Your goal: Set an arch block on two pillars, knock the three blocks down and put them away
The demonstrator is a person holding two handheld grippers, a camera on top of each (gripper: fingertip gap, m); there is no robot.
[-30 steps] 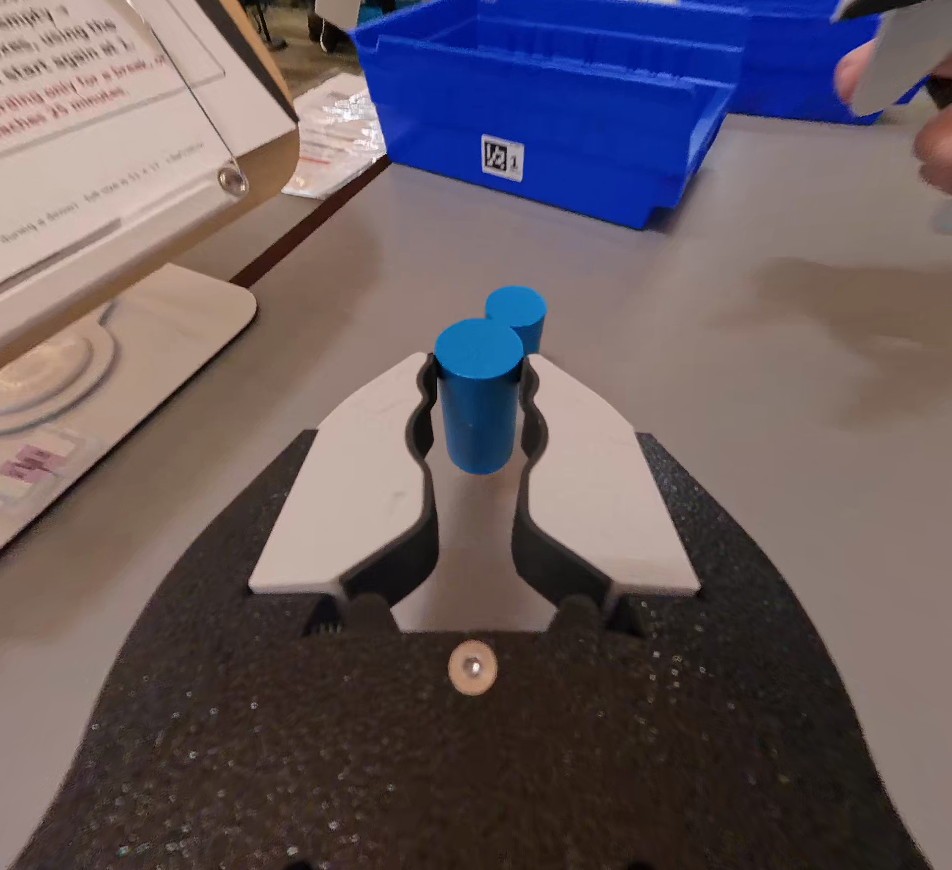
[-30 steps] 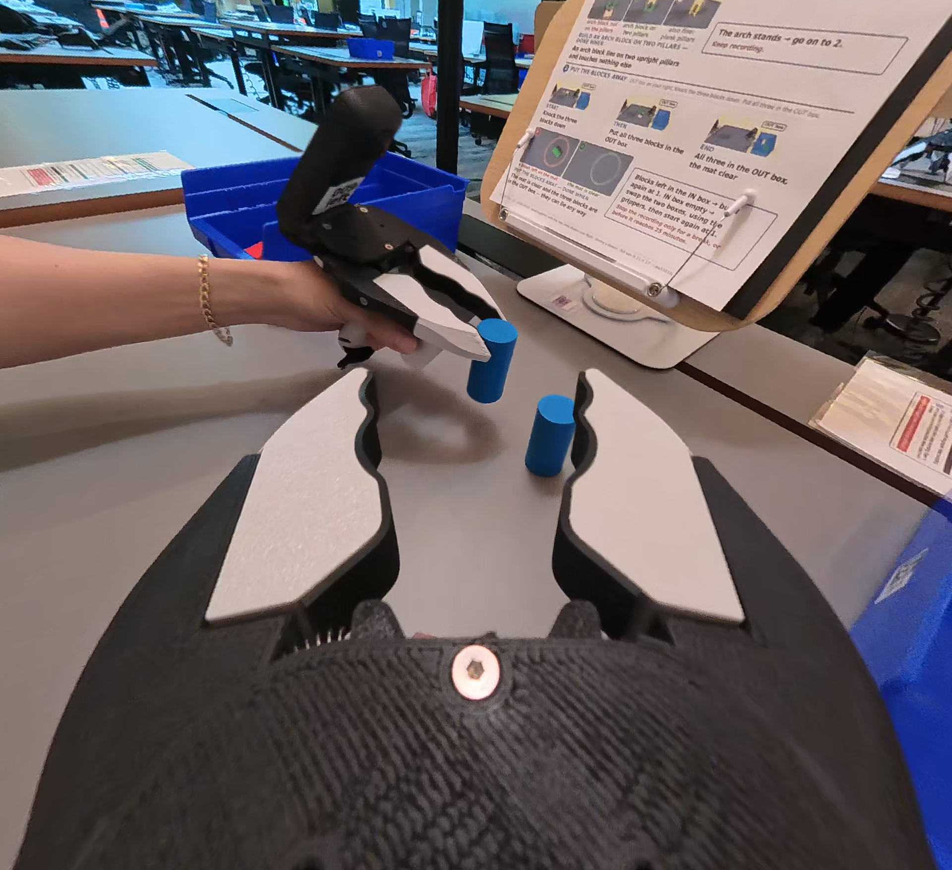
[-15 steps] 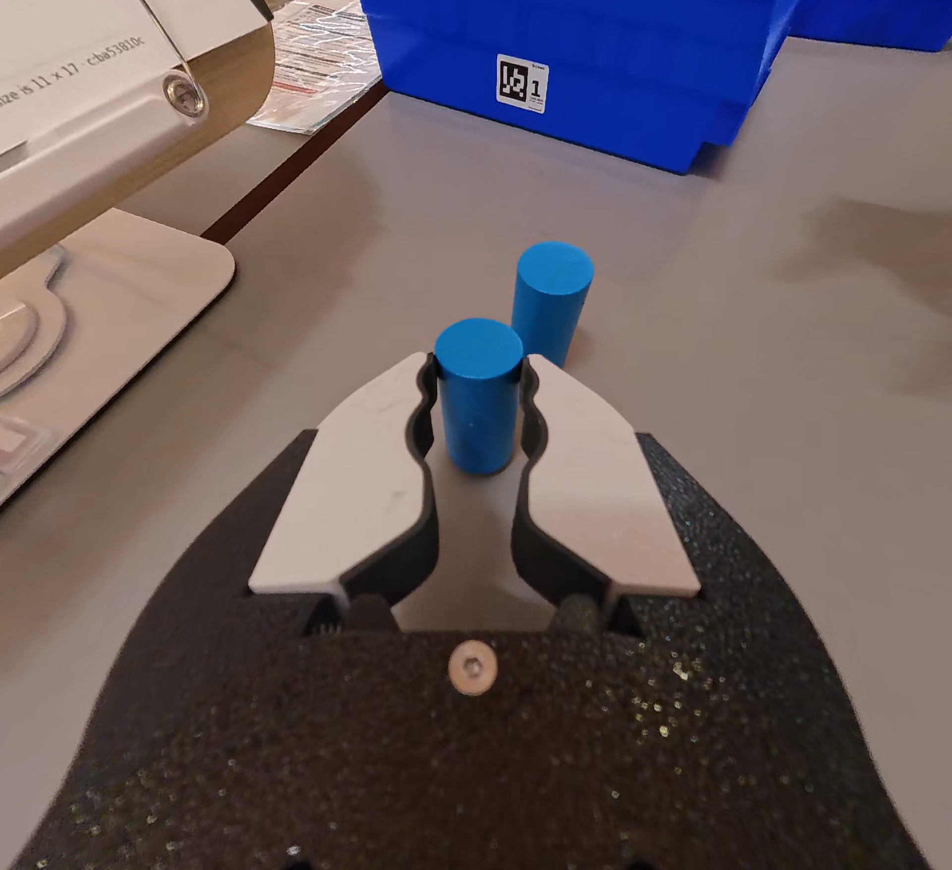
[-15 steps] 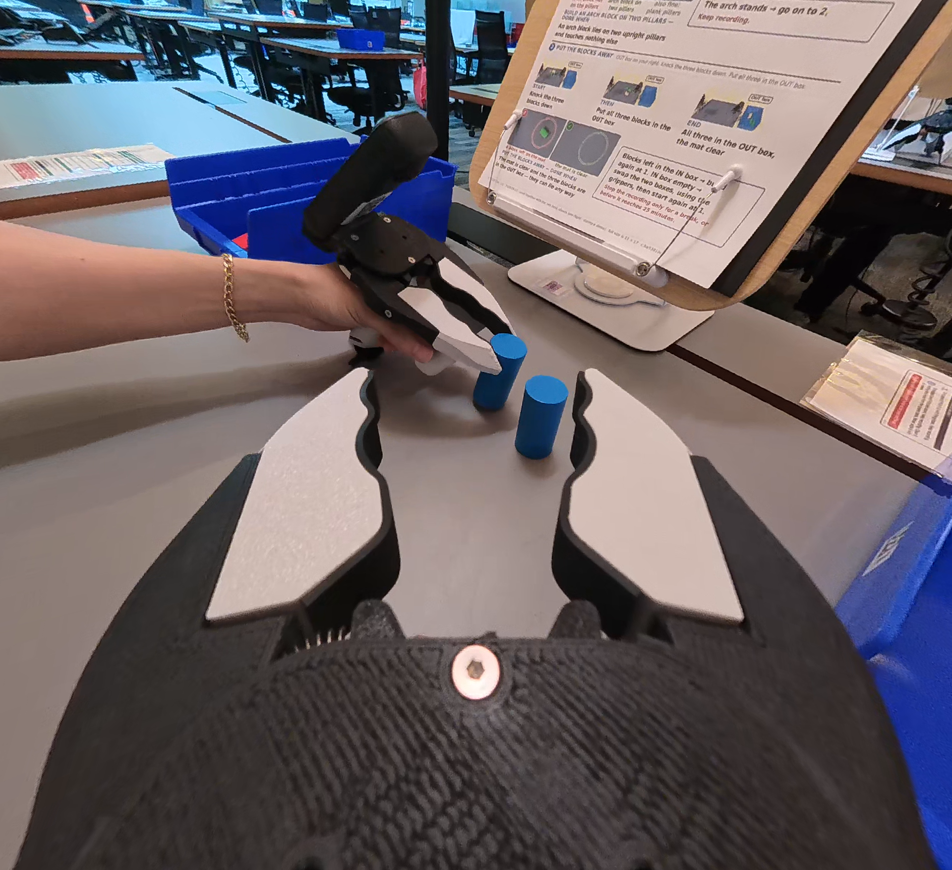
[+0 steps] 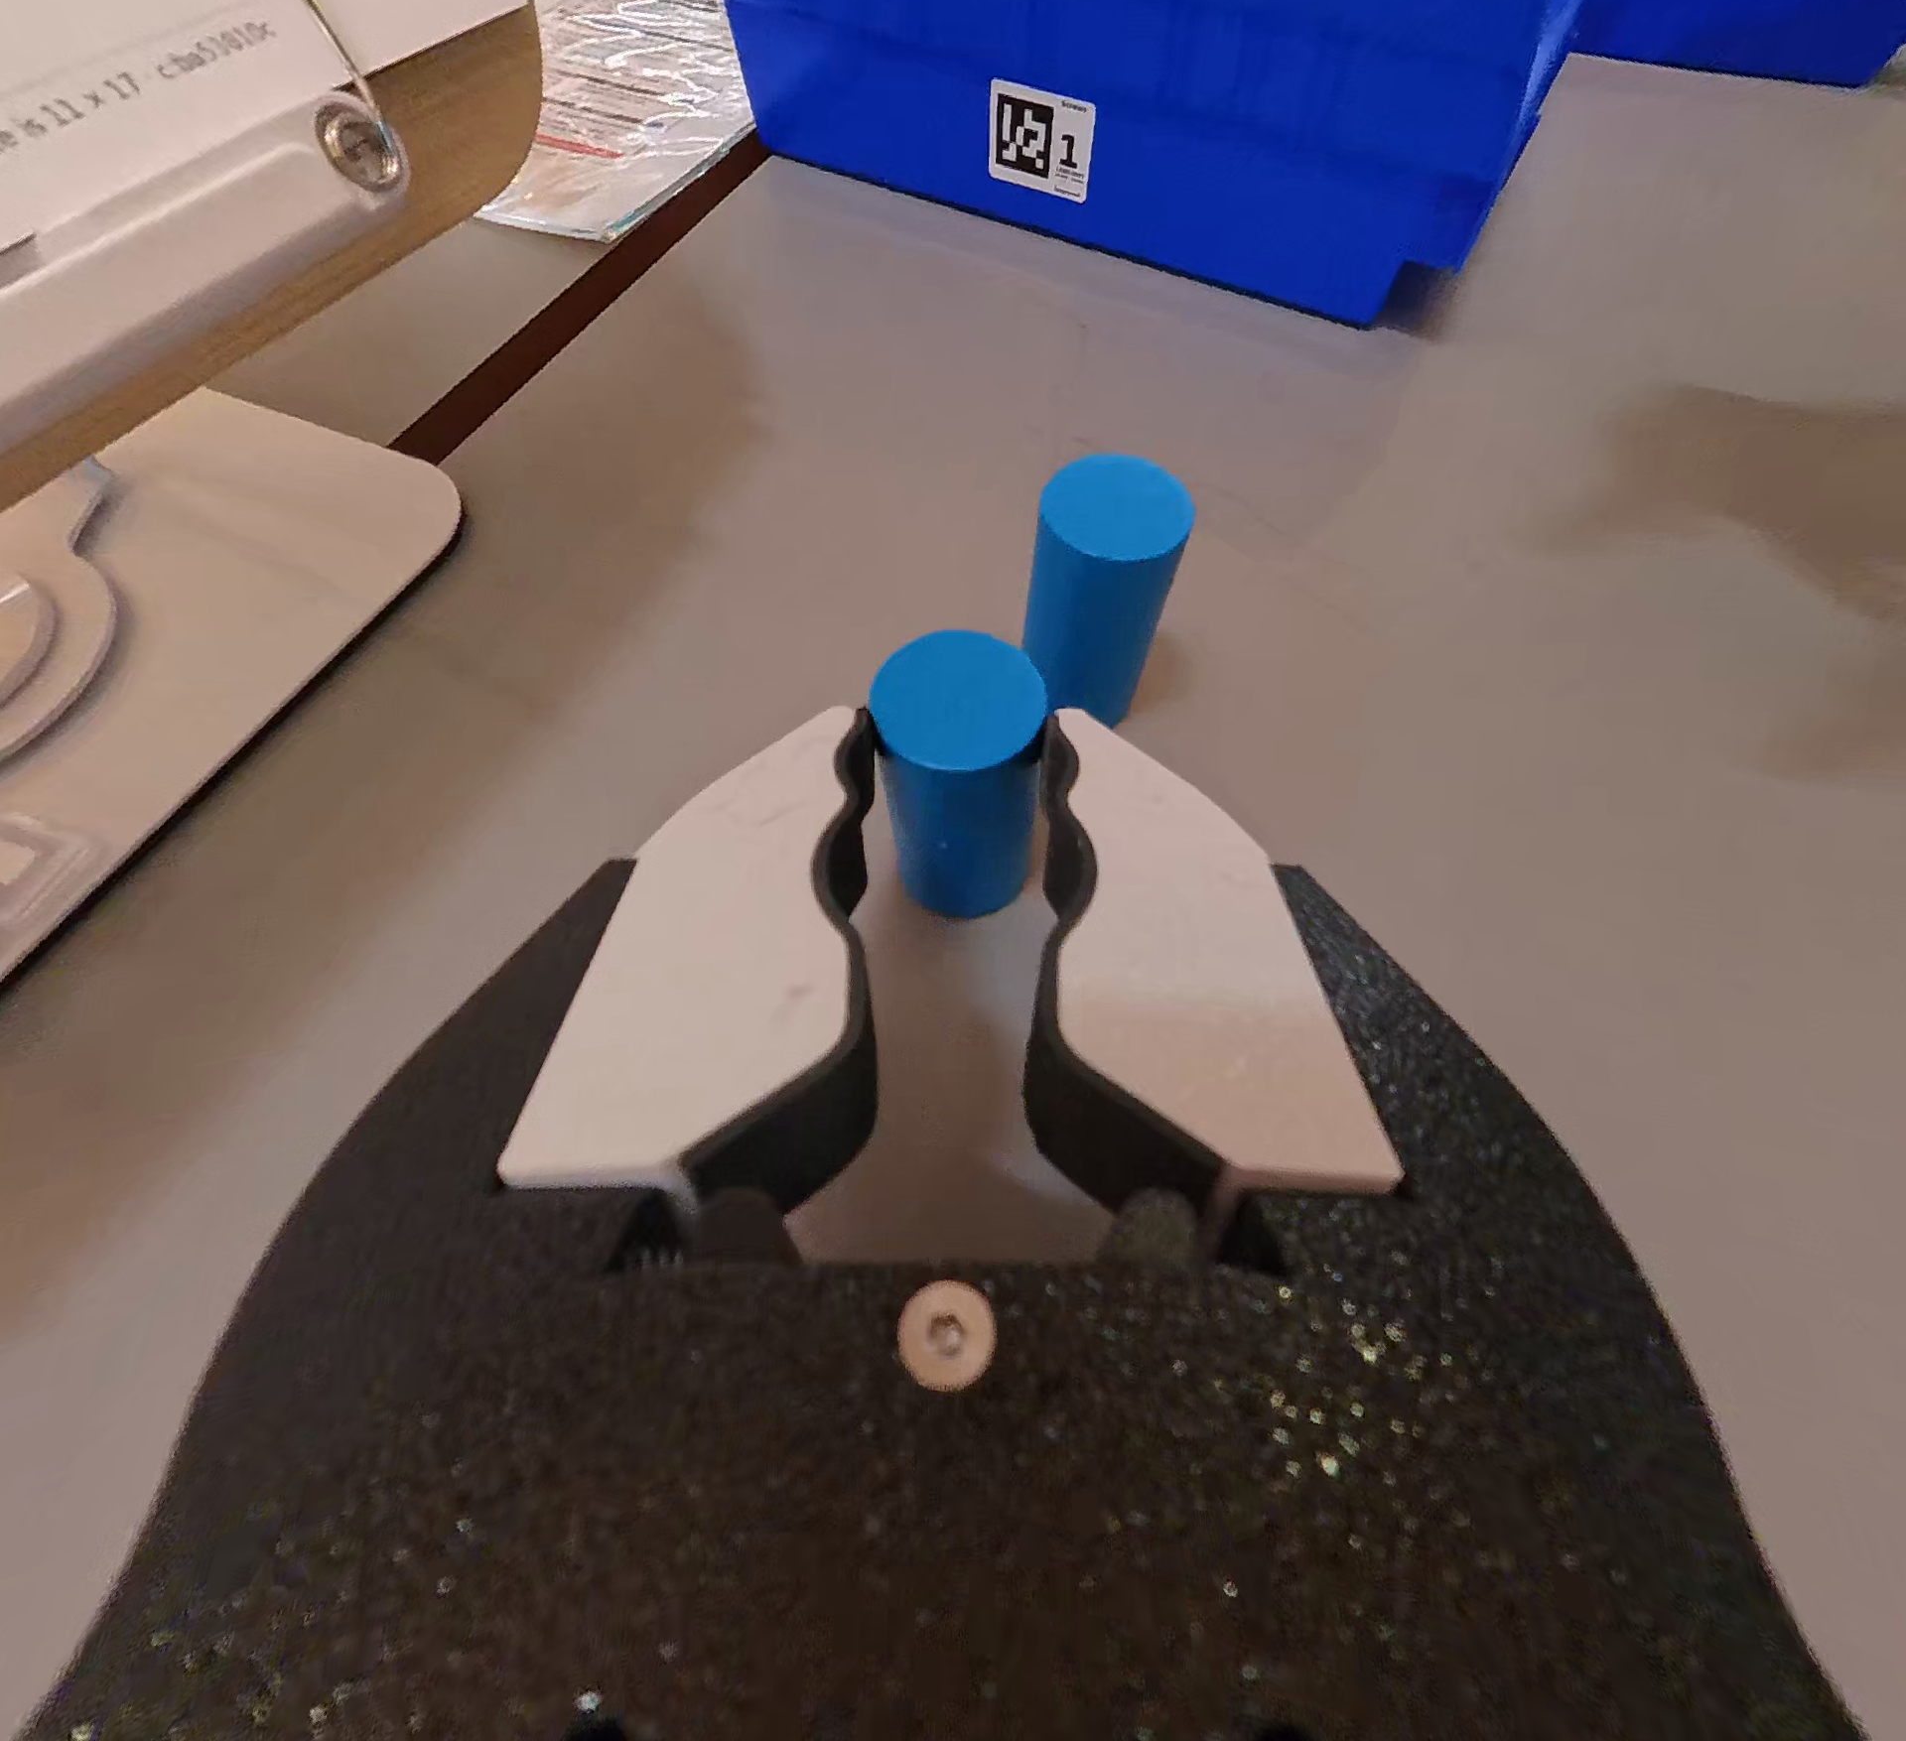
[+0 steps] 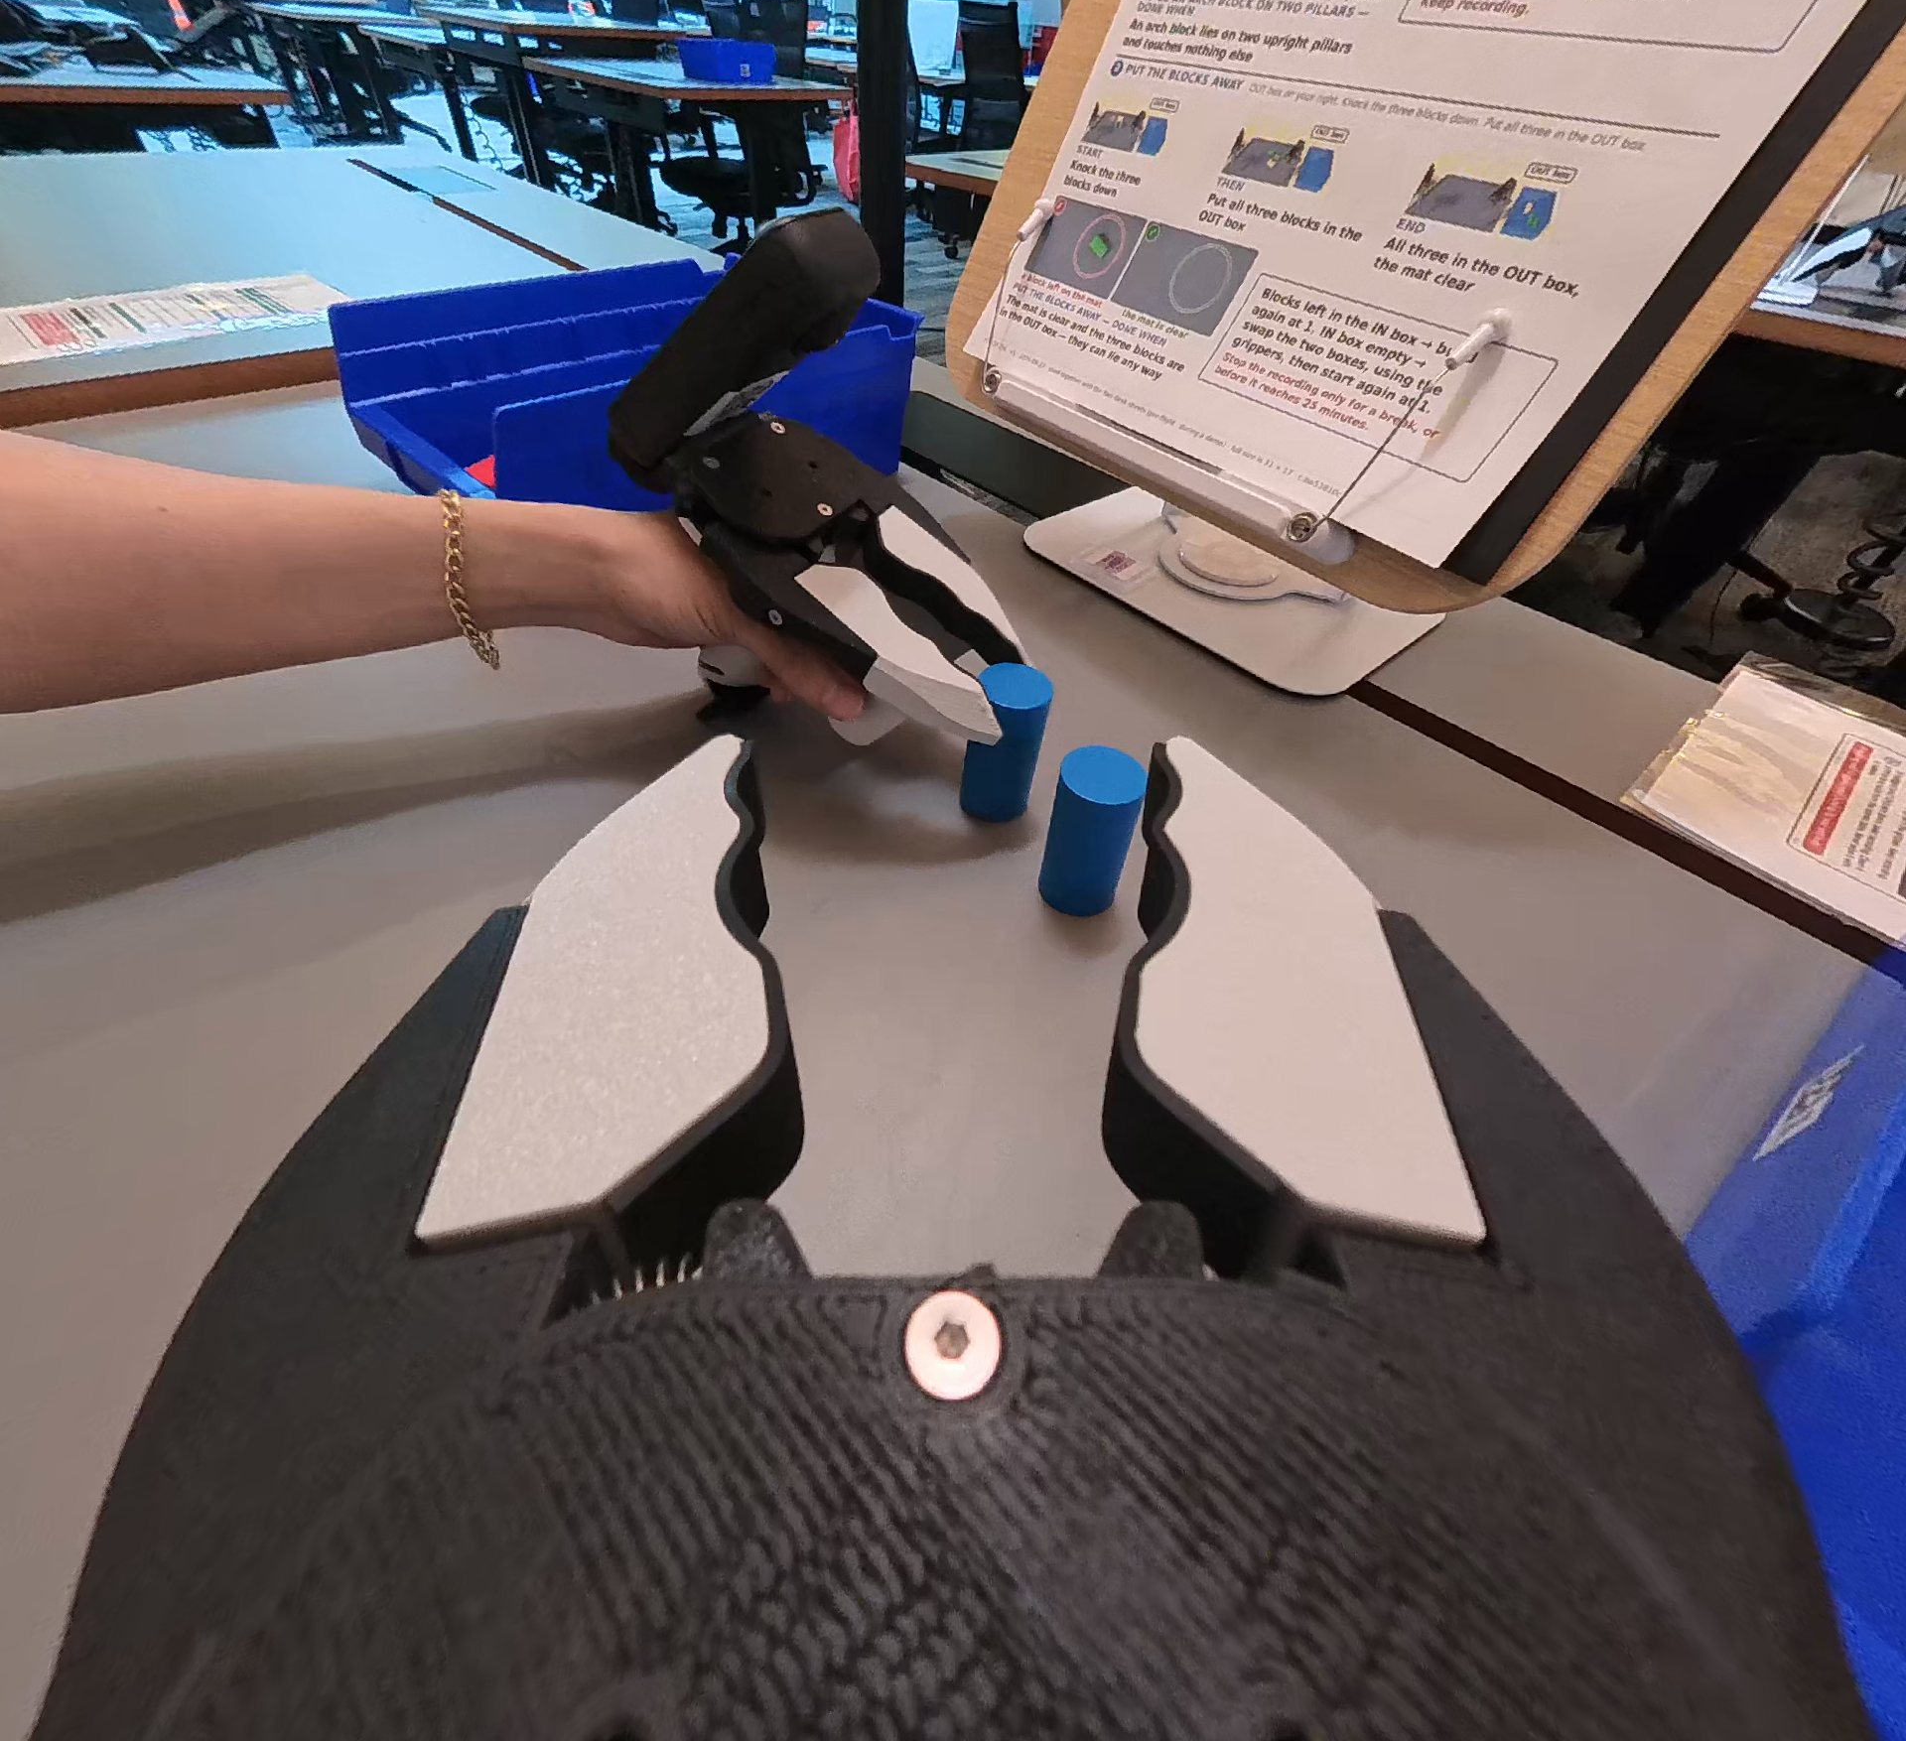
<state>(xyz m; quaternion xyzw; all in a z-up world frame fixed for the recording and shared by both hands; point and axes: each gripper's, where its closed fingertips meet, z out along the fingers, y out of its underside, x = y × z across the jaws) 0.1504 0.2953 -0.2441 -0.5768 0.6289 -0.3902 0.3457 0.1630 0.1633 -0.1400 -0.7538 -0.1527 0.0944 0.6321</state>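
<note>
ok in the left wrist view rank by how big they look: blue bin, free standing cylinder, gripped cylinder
1. blue bin, largest by far.
2 and 3. free-standing cylinder and gripped cylinder look alike; the gripped one in the left gripper sits nearer the camera, so no ranking.

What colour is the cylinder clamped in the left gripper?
Blue; the cylinder shows best in the left wrist view.

Blue cylinder [image 5: 959, 805] upright, clamped between fingers [image 5: 712, 949]; second cylinder [image 5: 1109, 598] upright just beside.
</note>
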